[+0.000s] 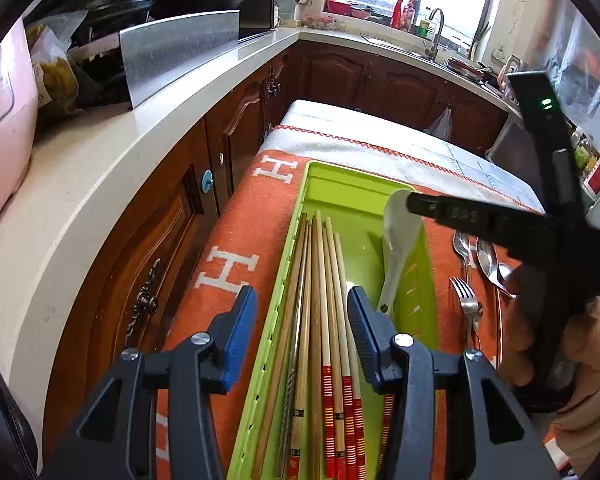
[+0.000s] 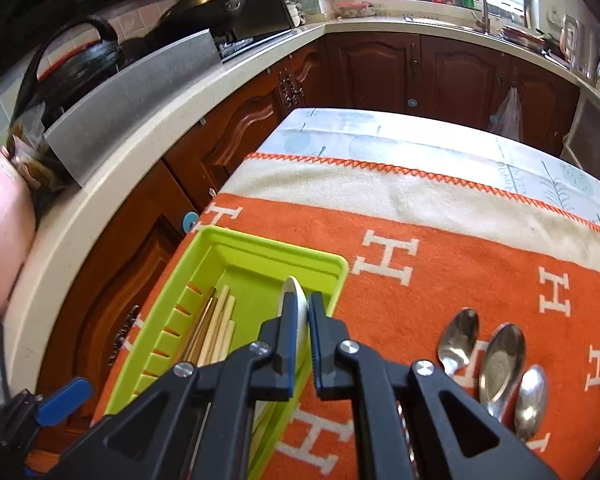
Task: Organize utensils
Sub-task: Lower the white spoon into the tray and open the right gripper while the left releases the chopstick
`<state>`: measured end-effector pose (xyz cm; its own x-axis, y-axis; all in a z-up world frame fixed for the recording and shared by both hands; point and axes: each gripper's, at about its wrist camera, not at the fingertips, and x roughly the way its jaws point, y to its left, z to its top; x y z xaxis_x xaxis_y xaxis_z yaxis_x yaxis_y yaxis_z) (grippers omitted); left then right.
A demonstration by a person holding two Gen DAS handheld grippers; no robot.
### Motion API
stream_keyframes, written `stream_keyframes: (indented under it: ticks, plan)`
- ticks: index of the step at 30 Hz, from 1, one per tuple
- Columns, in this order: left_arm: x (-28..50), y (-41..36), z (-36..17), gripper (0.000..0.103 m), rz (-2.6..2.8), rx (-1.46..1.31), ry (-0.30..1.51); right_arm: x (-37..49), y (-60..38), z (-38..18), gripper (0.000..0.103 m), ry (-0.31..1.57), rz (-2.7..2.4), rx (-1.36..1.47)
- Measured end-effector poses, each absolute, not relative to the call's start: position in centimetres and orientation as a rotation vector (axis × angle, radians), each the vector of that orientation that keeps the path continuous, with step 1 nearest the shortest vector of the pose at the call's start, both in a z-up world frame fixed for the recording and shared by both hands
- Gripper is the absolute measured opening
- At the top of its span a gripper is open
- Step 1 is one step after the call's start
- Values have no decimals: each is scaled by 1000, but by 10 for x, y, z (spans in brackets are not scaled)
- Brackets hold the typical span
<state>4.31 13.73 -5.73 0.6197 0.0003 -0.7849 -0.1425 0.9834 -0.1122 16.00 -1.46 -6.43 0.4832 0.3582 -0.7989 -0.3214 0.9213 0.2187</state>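
On the orange blanket [image 2: 440, 276] that covers the surface, the green tray [image 1: 320, 184] sits toward the left edge, long side running away from the viewer.

Left section of the tray: a bundle of chopsticks [image 1: 320, 300] lies lengthwise, some plain wood, some with red-striped ends, one metal. Judged sorted. The left claw [image 1: 302, 320] hangs above this bundle with its jaws apart, a blue pad either side, nothing between them touching the pads. It reads as clear of the chopsticks.

Right section of the tray: a white ceramic spoon [image 1: 400, 240] stands on its edge against the right wall, handle toward the viewer. In the right wrist view the right claw [image 2: 303, 320] has its jaws nearly together on the spoon's bowl; the pads appear to press on it, though a thin gap on one side cannot be ruled out. Judged: spoon is in place, or very nearly, with the release not yet complete.

Right of the tray, on the bare blanket: three metal spoons [image 2: 500, 364] lie side by side, bowls away from the viewer, and a metal fork [image 1: 466, 300] lies beside them, nearest the tray. All are well outside the tray.

Progress estimate: somewhat past half. Done: chopsticks, white spoon. Left: three metal spoons and the fork. Whether other utensils lie out of frame cannot be told.
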Motion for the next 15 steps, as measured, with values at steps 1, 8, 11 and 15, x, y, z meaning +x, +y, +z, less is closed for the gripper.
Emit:
stream_keyframes:
  ticks: [1, 8, 11, 15]
  plan:
    - [43, 135, -56, 46, 82, -164, 899, 157, -20, -60, 6, 978, 415, 54]
    - [35, 109, -45, 47, 35, -113, 889, 134, -65, -28, 6, 928, 416, 139]
    - [32, 96, -37, 50, 14, -90, 880, 121, -96, -17, 6, 907, 396, 178]
    - [28, 78, -29, 54, -14, -67, 870, 104, -129, -11, 6, 900, 368, 214]
